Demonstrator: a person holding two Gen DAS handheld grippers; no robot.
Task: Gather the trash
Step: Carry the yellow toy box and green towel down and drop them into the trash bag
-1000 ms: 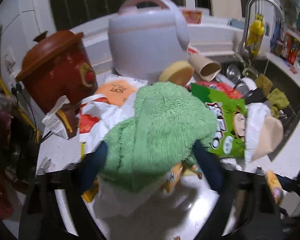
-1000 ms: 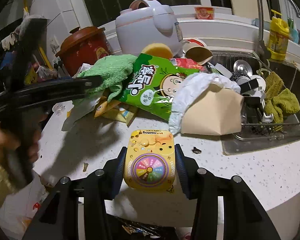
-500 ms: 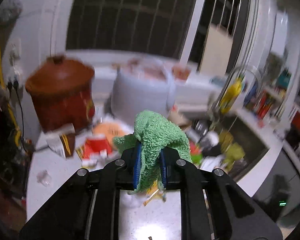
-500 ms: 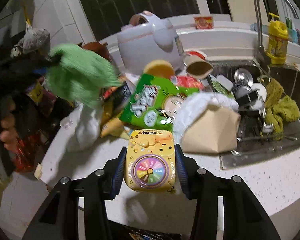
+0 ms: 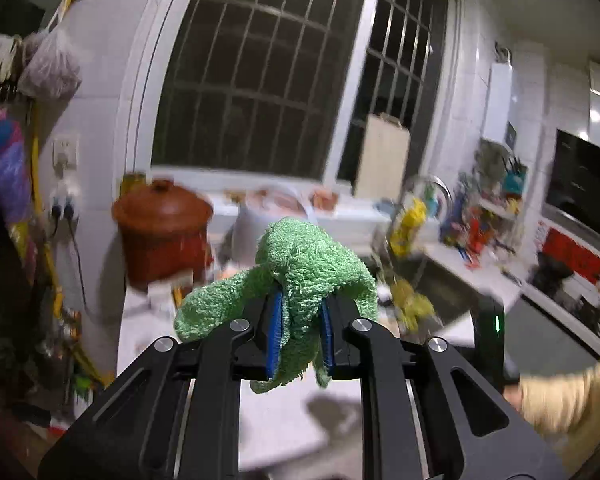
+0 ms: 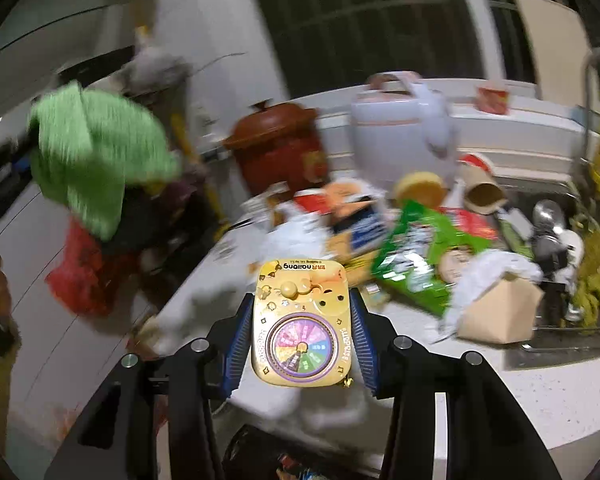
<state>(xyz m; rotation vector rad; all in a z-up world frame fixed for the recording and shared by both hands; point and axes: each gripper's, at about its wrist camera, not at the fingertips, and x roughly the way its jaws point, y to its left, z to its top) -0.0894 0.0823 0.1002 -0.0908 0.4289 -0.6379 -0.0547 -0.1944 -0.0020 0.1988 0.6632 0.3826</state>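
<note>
My left gripper (image 5: 299, 316) is shut on a fluffy green cloth (image 5: 300, 272), held up in the air above the white counter (image 5: 284, 428). The same green cloth (image 6: 88, 160) shows blurred at the far left of the right wrist view. My right gripper (image 6: 302, 328) is shut on a yellow toy box (image 6: 302, 324) with a coloured spinner wheel, lifted over the counter's front edge. On the counter (image 6: 520, 392) behind it lies a heap of trash: a green snack bag (image 6: 420, 264), a brown paper bag (image 6: 500, 312), a paper cup (image 6: 482, 186) and wrappers.
A red-brown clay pot (image 6: 278, 144) and a pale rice cooker (image 6: 404, 124) stand at the back by the barred window (image 5: 268, 76). A sink (image 6: 556, 240) with dishes and yellow-green rags is on the right. A dark bag (image 6: 284, 460) sits below the counter edge. A sleeve (image 5: 568, 400) is low right.
My left gripper closed on the green cloth and lifted it off the heap, up and to the left. My right gripper rose a little with the yellow box.
</note>
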